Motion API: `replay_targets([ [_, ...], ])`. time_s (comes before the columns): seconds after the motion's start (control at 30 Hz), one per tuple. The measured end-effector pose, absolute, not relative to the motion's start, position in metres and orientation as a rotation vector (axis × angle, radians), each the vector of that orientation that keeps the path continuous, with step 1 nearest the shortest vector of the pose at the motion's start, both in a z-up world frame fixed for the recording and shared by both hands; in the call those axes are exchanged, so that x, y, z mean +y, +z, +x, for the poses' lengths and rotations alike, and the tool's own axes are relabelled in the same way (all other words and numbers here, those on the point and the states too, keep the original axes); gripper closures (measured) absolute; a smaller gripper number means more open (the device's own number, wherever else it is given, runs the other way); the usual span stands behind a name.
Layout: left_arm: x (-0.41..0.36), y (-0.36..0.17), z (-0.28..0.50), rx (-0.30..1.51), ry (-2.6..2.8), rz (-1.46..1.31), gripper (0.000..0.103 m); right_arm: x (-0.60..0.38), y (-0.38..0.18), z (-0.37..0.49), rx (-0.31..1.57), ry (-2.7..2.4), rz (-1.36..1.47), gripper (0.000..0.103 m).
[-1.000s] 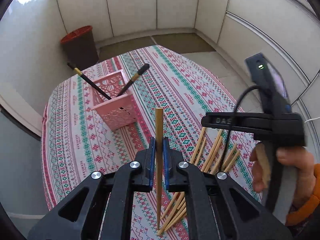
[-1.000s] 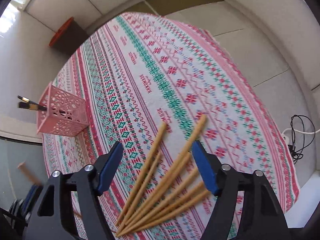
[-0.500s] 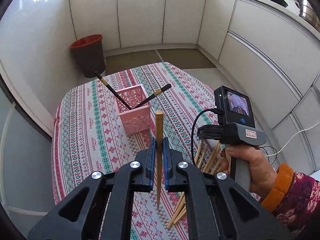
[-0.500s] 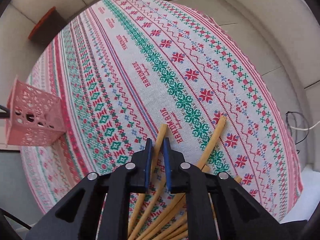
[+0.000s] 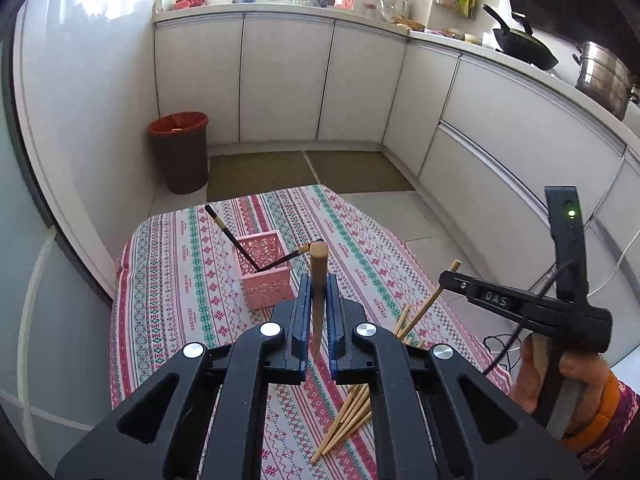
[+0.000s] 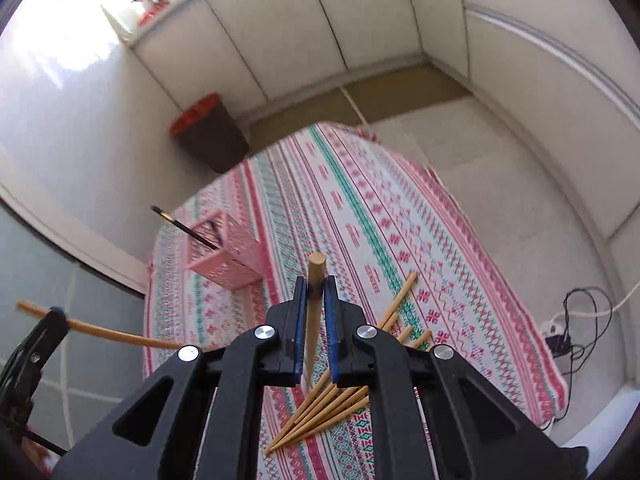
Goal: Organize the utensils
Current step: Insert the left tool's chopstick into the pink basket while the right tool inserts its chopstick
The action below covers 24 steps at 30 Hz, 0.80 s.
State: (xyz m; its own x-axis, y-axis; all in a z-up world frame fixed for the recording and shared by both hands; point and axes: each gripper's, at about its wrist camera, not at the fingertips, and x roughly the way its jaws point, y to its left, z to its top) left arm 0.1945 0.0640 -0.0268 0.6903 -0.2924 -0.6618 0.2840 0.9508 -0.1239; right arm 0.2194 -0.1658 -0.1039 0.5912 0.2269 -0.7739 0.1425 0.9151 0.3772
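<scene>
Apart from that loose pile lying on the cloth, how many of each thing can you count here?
Dark chopsticks in the basket: 2
Light wooden chopsticks held up: 2
Pink basket: 1
Hand-held grippers, left and right: 2
Total: 7
The pile overlaps too much to count.

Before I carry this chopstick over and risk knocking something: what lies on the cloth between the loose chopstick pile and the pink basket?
Only bare tablecloth between the pile and the pink basket, per the right wrist view.
</scene>
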Motion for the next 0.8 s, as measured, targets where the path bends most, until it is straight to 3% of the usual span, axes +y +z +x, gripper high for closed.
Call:
replay_targets([
  [0.5, 0.091, 0.034, 0.233, 0.598, -0.205, -0.116, 0.097, -0.167, 0.04, 0.212, 0.693, 0.236, 0.48, 0.094],
  [0.8, 0.087, 0.025, 0.295, 0.593, -0.135, -0.11, 0.097, -0.143, 0.064, 0.275, 0.627, 0.248, 0.451, 0.095],
])
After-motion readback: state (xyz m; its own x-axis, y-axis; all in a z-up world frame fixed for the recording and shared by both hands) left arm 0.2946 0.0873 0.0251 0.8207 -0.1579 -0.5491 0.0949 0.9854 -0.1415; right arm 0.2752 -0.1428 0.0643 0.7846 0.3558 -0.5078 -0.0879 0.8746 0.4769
